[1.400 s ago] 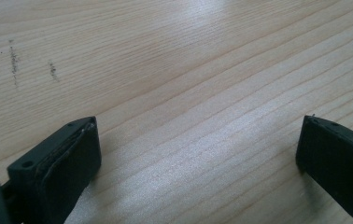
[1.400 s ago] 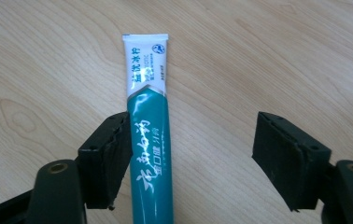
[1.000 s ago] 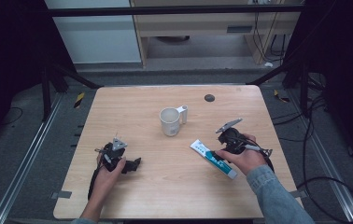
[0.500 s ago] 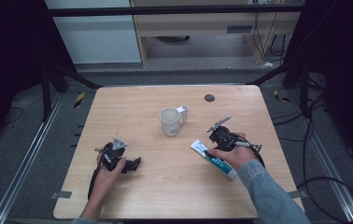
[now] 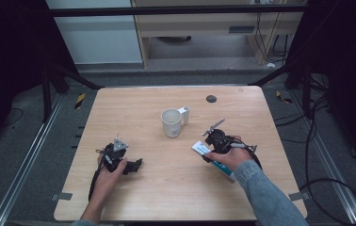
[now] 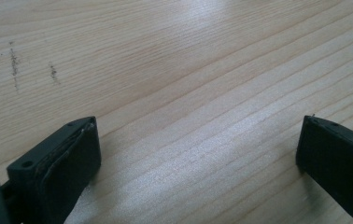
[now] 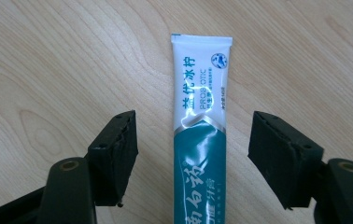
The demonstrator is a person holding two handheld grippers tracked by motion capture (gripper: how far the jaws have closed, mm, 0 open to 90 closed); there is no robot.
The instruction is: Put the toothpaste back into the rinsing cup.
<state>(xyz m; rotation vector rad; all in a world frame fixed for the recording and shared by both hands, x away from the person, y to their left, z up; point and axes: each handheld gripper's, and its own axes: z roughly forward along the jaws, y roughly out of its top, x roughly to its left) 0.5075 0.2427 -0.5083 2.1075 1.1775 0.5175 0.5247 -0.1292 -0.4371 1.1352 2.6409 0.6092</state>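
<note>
Near the table's (image 5: 119, 101) right edge the right gripper (image 7: 193, 140) straddles the tube (image 7: 201, 140), jaws wide apart across its long axis, touching nothing.

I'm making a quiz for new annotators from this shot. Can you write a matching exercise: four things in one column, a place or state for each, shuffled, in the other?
Things:
1. toothpaste tube
2. mug
3. left gripper
4. round dark spot

Places or states:
A. open over bare wood
B. upright near the table's middle
C. flat between the right gripper's open jaws
D. near the table's far edge

Pairs: 1-C, 2-B, 3-A, 4-D
</note>
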